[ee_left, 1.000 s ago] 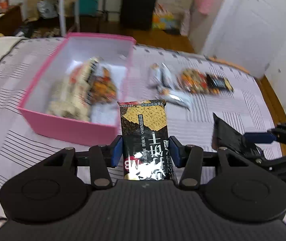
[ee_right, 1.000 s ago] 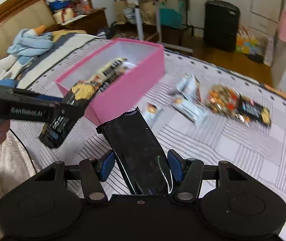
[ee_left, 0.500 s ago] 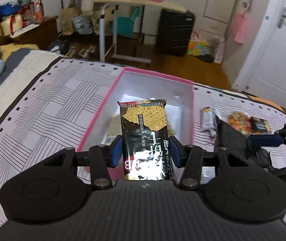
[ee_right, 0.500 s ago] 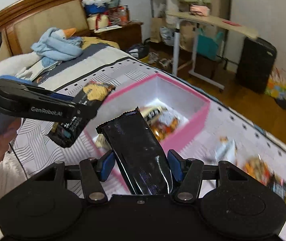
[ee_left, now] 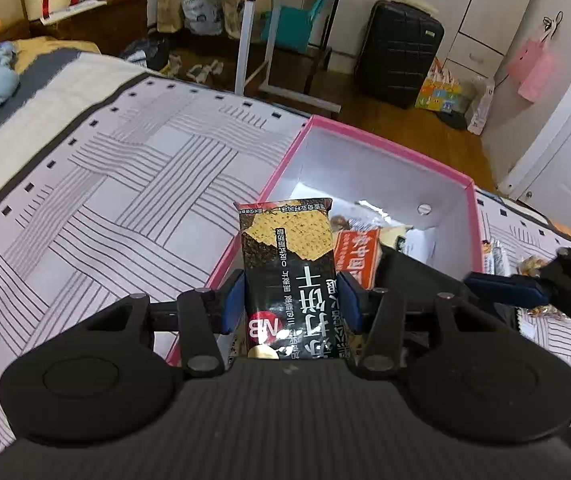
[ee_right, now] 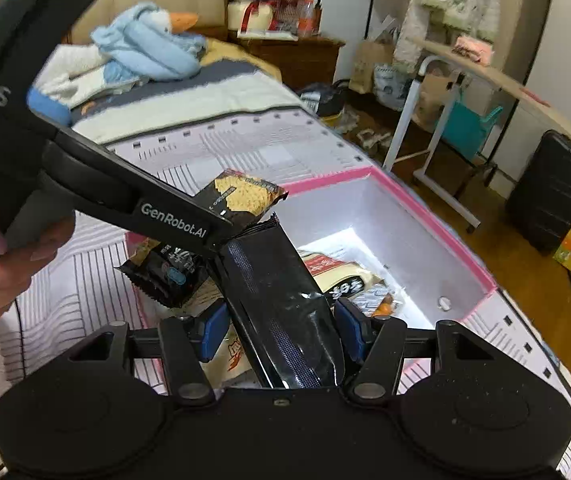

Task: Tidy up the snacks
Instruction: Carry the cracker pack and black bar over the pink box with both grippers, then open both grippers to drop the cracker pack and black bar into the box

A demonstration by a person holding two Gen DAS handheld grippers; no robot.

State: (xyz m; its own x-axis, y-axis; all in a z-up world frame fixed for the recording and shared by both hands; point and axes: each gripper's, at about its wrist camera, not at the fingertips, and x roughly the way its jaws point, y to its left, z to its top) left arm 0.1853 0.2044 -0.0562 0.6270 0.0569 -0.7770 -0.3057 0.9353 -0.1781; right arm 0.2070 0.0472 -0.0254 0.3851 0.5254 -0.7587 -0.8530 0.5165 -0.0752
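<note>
Left wrist: left gripper [ee_left: 291,300] clamps cracker packet [ee_left: 291,276] | right gripper [ee_right: 281,330] clamps black packet [ee_right: 281,300]

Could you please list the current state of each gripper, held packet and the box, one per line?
Left gripper: shut on biscuit packet.
Biscuit packet: held upright, over the box's near edge.
Right gripper: shut on black packet.
Black packet: held, plain side up, over the box.
Pink box: open, no lid, snacks inside.
</note>
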